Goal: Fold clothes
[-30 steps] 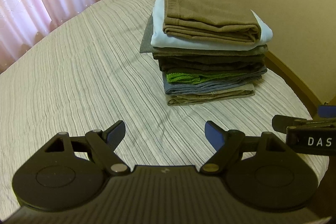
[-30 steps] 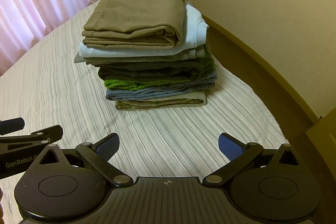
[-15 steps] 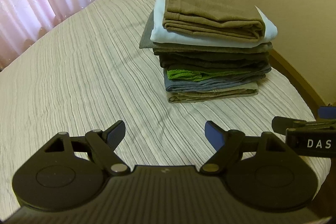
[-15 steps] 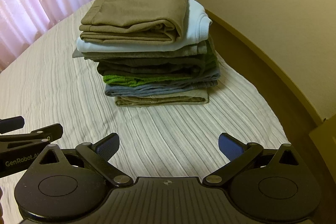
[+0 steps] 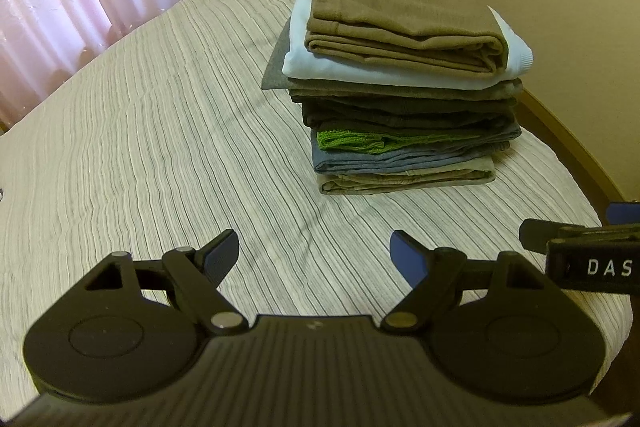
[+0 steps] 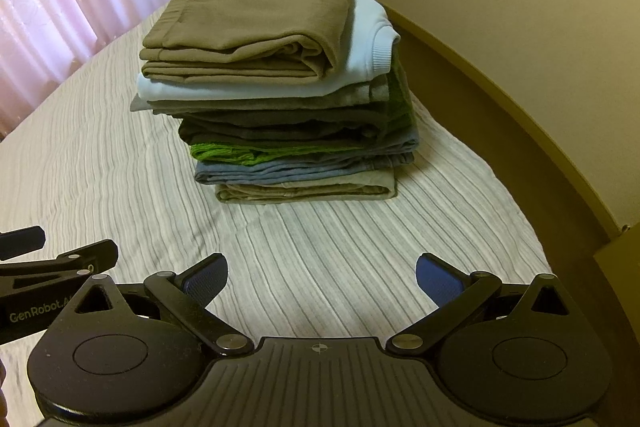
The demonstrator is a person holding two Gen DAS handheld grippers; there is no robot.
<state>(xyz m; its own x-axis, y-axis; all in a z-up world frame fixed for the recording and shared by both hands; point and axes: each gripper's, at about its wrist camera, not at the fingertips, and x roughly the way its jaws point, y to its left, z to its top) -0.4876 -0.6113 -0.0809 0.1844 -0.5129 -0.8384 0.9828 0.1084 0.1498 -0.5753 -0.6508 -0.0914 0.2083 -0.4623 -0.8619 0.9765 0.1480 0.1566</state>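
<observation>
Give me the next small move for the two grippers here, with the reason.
Probably draw both back from the stack of folded clothes. The left gripper and right gripper hang open and empty above the striped bedspread, and no unfolded garment shows, so the folding looks finished.

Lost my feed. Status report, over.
Left gripper open, empty. Right gripper open, empty. Folded stack upright on bed. Nothing between grippers and stack.
</observation>
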